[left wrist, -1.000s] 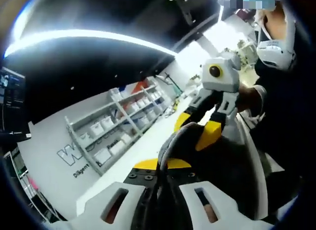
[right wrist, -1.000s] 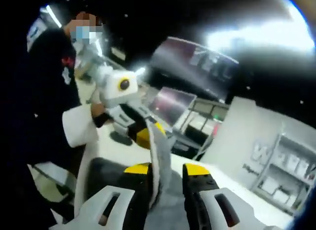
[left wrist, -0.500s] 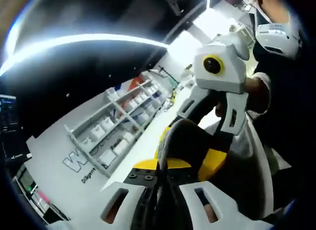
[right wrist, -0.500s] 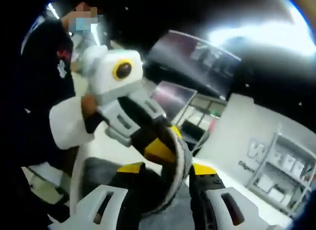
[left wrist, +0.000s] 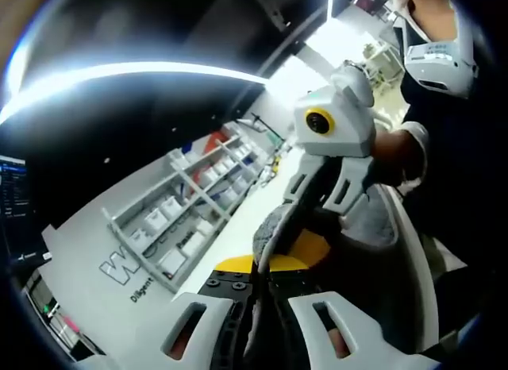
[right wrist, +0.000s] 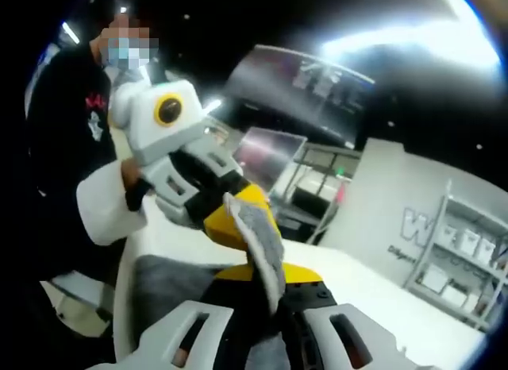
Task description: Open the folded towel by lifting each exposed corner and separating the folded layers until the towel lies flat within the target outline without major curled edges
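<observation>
Both tools pinch the grey towel [right wrist: 258,235] (shelving [left wrist: 186,207] behind)

Nubbly grey cloth towel [right wrist: 262,243]; glossy plastic left hand-held gripper [right wrist: 228,211].

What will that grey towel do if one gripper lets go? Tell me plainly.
The towel looks floppy: its edge curls and droops between the grippers, so a freed side would probably fall limp. It seems light, since thin pinches by the left gripper and the right gripper hold it aloft. Its nubbly weave likely resists slipping.
</observation>
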Tool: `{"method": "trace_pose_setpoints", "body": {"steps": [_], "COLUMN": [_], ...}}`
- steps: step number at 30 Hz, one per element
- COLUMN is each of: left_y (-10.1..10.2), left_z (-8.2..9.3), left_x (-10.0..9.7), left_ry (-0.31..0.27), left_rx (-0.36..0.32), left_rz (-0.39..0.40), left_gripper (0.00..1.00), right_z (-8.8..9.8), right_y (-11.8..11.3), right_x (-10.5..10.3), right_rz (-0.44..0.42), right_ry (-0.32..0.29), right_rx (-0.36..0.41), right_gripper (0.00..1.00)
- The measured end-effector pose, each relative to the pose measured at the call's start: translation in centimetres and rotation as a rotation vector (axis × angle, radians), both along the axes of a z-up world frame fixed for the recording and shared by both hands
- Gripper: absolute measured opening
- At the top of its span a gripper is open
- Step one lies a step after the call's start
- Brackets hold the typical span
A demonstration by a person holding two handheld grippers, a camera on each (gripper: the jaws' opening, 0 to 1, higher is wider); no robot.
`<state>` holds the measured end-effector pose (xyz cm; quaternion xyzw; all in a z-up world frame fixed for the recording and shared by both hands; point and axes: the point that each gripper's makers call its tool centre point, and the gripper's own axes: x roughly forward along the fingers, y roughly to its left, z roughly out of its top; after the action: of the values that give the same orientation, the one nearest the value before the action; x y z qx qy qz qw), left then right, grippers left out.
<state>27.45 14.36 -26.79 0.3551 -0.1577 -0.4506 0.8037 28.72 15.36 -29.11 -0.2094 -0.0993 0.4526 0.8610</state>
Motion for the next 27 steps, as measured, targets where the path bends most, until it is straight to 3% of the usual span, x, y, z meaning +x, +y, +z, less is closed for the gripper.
{"method": "trace_pose_setpoints", "body": {"steps": [5,11,14,15,22,25,27], "left_y": [1.1,0.5,0.7,0.9,4.3,5.5,5.9], "left_z": [0.0,0.6,0.5,0.3,-2.3,-2.6,-3.0], "left_x": [0.3,-0.4,-0.1,0.1,2.1,2.3,1.9], "left_ry": [-0.018,-0.042,-0.058,-0.056,0.030,0.051,0.100], "left_rx": [0.017,0.011,0.013,0.019,0.085,0.079,0.053], "left_rz": [0.044,0.026,0.024,0.029,0.149,0.171,0.155], "left_gripper": [0.02,0.02,0.04,0.04,0.14,0.18,0.22], "right_z": [0.6,1.0,1.8,1.8,2.2,2.6,3.3], "right_y": [-1.1,-1.1,-1.5,-1.7,-1.5,-1.7,-2.1], "right_x": [-0.4,-1.1,-1.2,-1.1,-0.6,-0.2,0.5], "right_rz": [-0.002,0.003,0.022,0.020,0.020,0.018,0.013], "right_ry": [0.006,0.022,0.094,0.103,0.130,0.131,0.130], "right_rx": [0.021,0.040,0.145,0.141,0.147,0.149,0.165], "right_gripper": [0.00,0.00,0.00,0.00,0.00,0.00,0.00]}}
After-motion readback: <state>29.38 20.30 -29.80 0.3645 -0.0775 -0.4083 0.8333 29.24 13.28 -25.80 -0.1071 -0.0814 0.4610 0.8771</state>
